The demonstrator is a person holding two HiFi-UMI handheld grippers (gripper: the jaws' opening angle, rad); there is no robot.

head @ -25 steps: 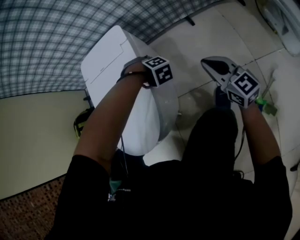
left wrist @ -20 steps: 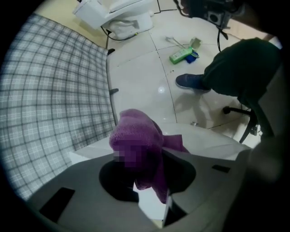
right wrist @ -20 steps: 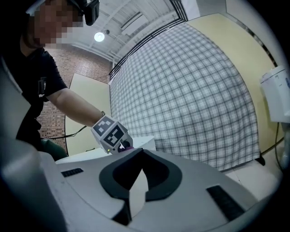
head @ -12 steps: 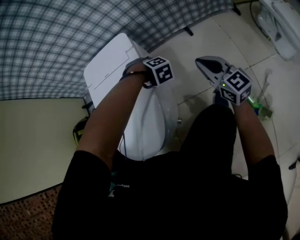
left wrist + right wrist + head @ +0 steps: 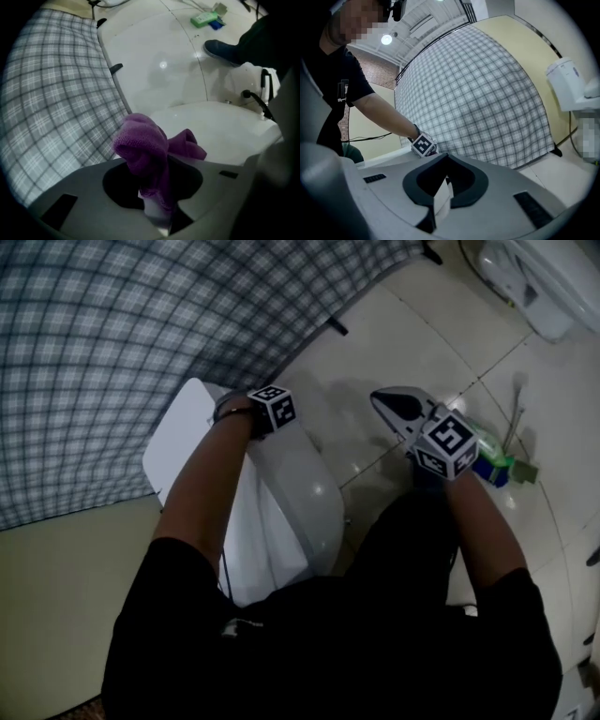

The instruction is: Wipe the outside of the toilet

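"Purple cloth (image 5: 149, 152), one. Where do you have it?"

"Clamped in the left gripper (image 5: 155, 206). The jaws are closed tight on its lower end, and the rest bunches up above them. It sits over the white toilet (image 5: 302, 491), up by the tank end. From here I can't tell if it touches the porcelain."

"Toilet, one, white. Position?"

"Against the checked curtain (image 5: 131, 324), lid down. The person's left arm reaches across it, and the marker cube (image 5: 273, 409) is over the back of the lid."

"Right gripper (image 5: 442, 194)?"

"Held off to the side over the floor tiles (image 5: 417, 329), well apart from the toilet. Its jaws are pressed together with nothing between them."

"Floor items?"

"Green bottle (image 5: 491, 463), one, lying just beyond the right gripper's cube. Dark shoe (image 5: 224, 49), one, on the tiles beside the bowl. A second white fixture (image 5: 525, 282) stands in the far corner, but it's too cut off to name."

"Person?"

"Black short-sleeved shirt, standing close over the bowl."
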